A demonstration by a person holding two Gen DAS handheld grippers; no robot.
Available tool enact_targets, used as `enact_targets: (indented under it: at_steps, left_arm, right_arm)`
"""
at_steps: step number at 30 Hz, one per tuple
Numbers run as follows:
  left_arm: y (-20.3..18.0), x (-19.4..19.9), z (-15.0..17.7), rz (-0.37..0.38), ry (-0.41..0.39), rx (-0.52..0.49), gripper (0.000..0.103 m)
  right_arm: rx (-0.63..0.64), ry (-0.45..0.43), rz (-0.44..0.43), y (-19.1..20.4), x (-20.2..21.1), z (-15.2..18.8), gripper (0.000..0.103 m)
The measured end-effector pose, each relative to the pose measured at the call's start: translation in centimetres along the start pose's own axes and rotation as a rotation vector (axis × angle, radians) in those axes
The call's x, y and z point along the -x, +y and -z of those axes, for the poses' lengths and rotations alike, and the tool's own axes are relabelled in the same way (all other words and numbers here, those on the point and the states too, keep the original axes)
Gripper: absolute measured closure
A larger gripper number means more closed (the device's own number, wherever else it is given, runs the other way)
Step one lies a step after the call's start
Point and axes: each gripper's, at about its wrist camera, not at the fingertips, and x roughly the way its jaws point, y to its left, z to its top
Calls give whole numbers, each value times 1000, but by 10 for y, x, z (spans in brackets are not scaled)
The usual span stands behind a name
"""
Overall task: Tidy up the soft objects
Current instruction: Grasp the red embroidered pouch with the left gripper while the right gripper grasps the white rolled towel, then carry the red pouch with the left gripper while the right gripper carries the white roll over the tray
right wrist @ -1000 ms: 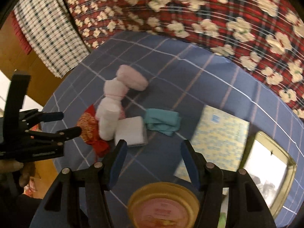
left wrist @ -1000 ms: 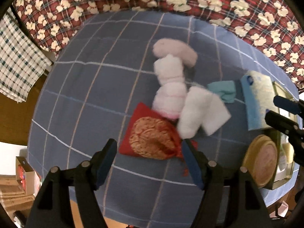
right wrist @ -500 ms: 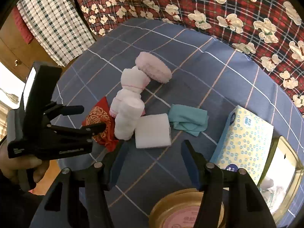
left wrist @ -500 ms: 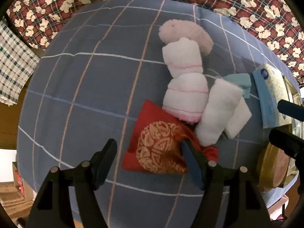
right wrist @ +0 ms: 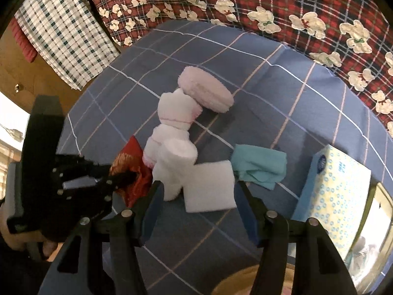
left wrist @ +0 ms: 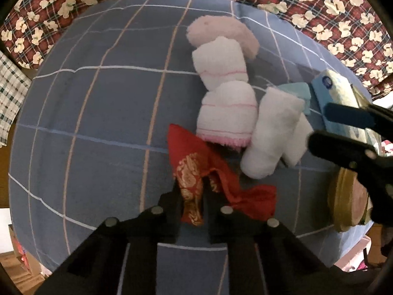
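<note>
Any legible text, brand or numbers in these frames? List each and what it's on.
None legible.
Tissue box: round blue logo and small blue print, too blurred to read.
Red pouch: gold ornament, no readable characters.
Round tin lid: no text discernible.

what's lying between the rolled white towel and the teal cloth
A flat folded white cloth lies between the rolled white towel and the teal cloth, touching both; the right wrist view shows it best.

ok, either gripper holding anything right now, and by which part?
Left gripper, jaws just closed, pinches the red fabric pouch with gold embroidery by its near edge. Right gripper is open, holding nothing, over the white folded cloth.
</note>
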Motion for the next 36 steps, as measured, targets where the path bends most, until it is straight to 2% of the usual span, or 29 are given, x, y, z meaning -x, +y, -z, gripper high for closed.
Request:
enact_targets:
  at_steps: [9, 15, 16, 18, 19, 26, 36]
  left_arm:
    - [18, 40, 5, 9, -53, 45, 94]
    - [27, 49, 6, -12, -69, 78, 94]
    - [28, 50, 6, -14, -70, 82, 94]
    - [30, 53, 8, -15, -68, 89, 94]
    - [29, 54, 7, -16, -69, 90, 94]
    - [26, 63, 8, -21, -94, 85, 94]
    - [23, 68, 8, -39, -118, 87, 94]
  right_arm:
    - [-16, -10, -47, 12, -17, -13, 41]
    - [-5, -4, -78, 23, -28, -15, 42]
    - [-3, -2, -74, 24, -30, -16, 43]
    - [-6, 0, -76, 25, -34, -16, 61]
    - [-10, 3, -76, 24, -35, -16, 63]
    - [-26, 10, -99, 20, -38, -11, 66]
    - [49, -25, -48, 29, -21, -9, 66]
